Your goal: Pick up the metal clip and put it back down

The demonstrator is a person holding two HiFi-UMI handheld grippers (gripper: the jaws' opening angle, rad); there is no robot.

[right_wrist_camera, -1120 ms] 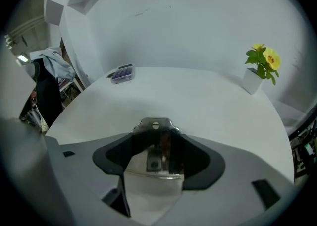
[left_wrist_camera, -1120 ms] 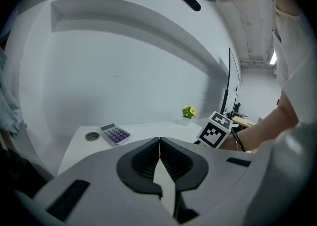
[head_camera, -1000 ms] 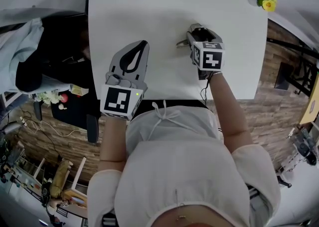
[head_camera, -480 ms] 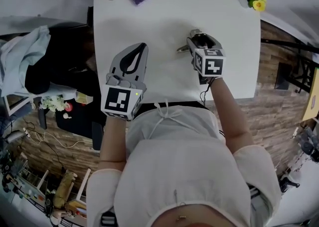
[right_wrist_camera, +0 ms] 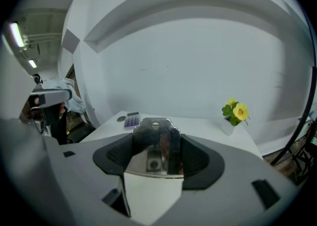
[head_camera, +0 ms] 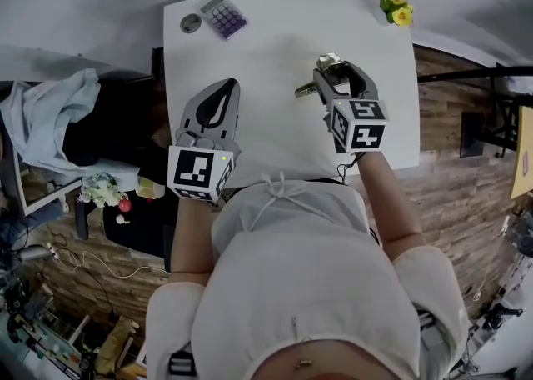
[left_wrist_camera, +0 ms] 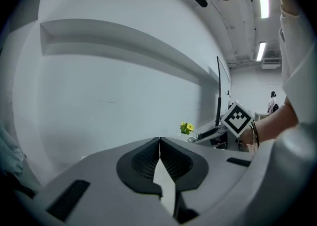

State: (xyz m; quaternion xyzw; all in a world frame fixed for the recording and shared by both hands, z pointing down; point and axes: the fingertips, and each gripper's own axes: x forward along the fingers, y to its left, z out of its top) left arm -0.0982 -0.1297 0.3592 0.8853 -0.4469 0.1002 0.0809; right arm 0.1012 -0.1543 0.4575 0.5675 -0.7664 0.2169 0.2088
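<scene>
The shiny metal clip (right_wrist_camera: 157,145) sits between the jaws of my right gripper (right_wrist_camera: 156,153), which is shut on it and holds it up above the white table (right_wrist_camera: 198,127). In the head view the clip (head_camera: 323,66) shows at the tip of the right gripper (head_camera: 331,77), over the table's right half. My left gripper (head_camera: 218,102) hovers over the table's left part, jaws shut with nothing between them. In the left gripper view its pads (left_wrist_camera: 148,158) meet along a thin line.
A purple calculator (head_camera: 222,16) and a small round grey disc (head_camera: 191,23) lie at the table's far left corner. A small pot of yellow flowers (head_camera: 396,10) stands at the far right corner. Clothes are draped over a dark chair (head_camera: 62,124) to the left.
The head view has drawn back, so the table looks smaller and farther away. Both grippers have come up off the table; the clip stays in the right gripper.
</scene>
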